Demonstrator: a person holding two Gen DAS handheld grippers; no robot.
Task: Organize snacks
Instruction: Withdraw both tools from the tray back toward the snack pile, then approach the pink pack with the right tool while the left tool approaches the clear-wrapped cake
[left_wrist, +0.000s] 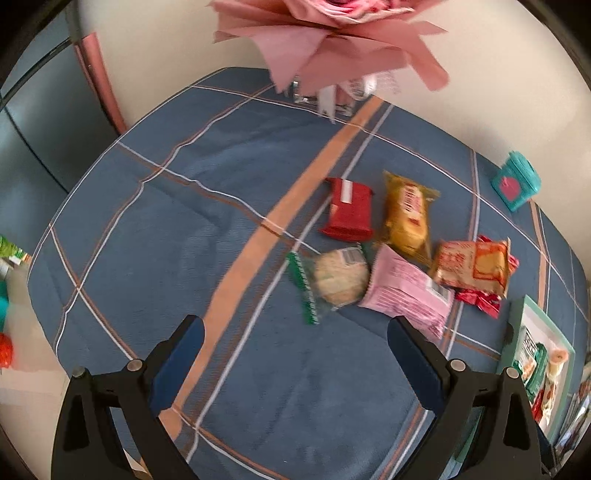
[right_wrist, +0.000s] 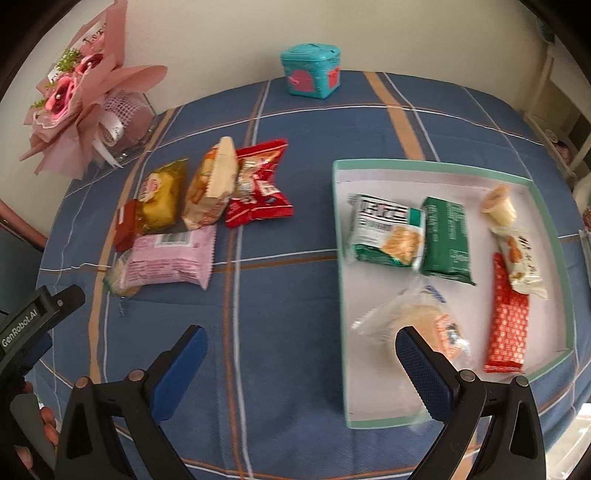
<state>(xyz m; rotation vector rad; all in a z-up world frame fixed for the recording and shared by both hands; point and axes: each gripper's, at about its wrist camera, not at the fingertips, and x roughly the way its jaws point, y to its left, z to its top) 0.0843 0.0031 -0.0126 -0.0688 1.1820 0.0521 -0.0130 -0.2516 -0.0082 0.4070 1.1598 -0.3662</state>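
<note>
Both claws wide, holding nothing: left gripper (left_wrist: 295, 334) hovers over bare blue plaid cloth (left_wrist: 166, 221), right gripper (right_wrist: 301, 341) straddles cloth and the tray's (right_wrist: 341, 295) left rim. Open room: in left view, a big bare stretch of cloth from 9 to 12 o'clock of the pile, out to the table edge; in right view, a clear lane btwn pile and tray, running from 6 up to 12 o'clock. Tray sits near the table's right edge. Loose pile, 6 packs, all touching or overlapping: red pack (left_wrist: 349, 210), yellow pack (left_wrist: 406, 218), orange pack (left_wrist: 471, 266), pink pack (left_wrist: 406, 291), round cake (left_wrist: 340, 280) in clear wrap w/ green trim, crinkled red bag (right_wrist: 258, 188) half under the orange one. In tray, 6 items: white-green pack (right_wrist: 388, 230), dark green pack (right_wrist: 447, 240), clear-wrap cake (right_wrist: 410, 317) by the right claw's finger, red stick (right_wrist: 508, 314), small cup (right_wrist: 498, 206), white bar (right_wrist: 521, 262) lying across the stick's top. Beyond: 1 teal box (right_wrist: 312, 70) at 12 o'clock by the wall, 1 pink bouquet (right_wrist: 81, 103) at 10 o'clock.
</note>
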